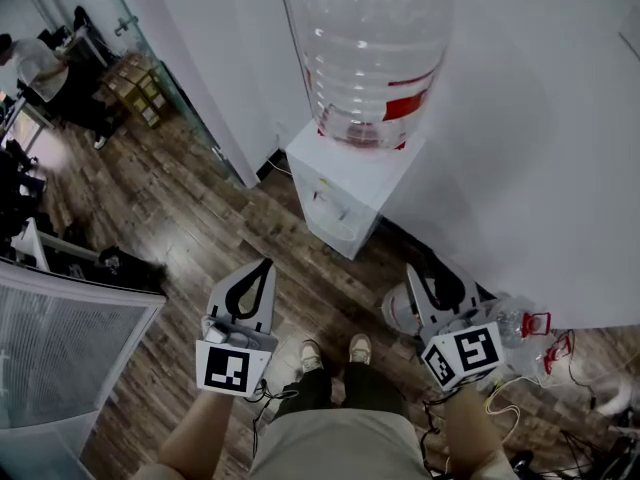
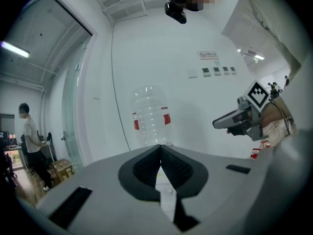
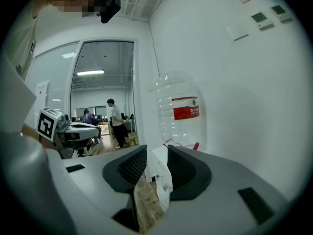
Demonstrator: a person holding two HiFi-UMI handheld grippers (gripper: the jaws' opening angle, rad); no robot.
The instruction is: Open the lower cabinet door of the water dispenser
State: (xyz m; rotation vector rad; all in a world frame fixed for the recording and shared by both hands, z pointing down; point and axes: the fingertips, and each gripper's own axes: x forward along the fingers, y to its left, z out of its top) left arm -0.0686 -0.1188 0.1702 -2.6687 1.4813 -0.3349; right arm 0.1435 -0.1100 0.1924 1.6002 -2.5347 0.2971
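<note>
Dispenser [image 1: 340, 183] white, clear bottle [image 1: 370, 48] on top, lower door [image 1: 348, 248] apparently closed.

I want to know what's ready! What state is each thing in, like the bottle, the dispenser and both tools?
Water dispenser: upright; lower door not visible.
Water bottle: upside down on it, looks empty.
Left tool: shut, empty.
Right tool: open, empty.

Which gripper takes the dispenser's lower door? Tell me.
Right, probably. The right gripper has its jaws apart with the water dispenser framed between them; the left gripper is shut.
</note>
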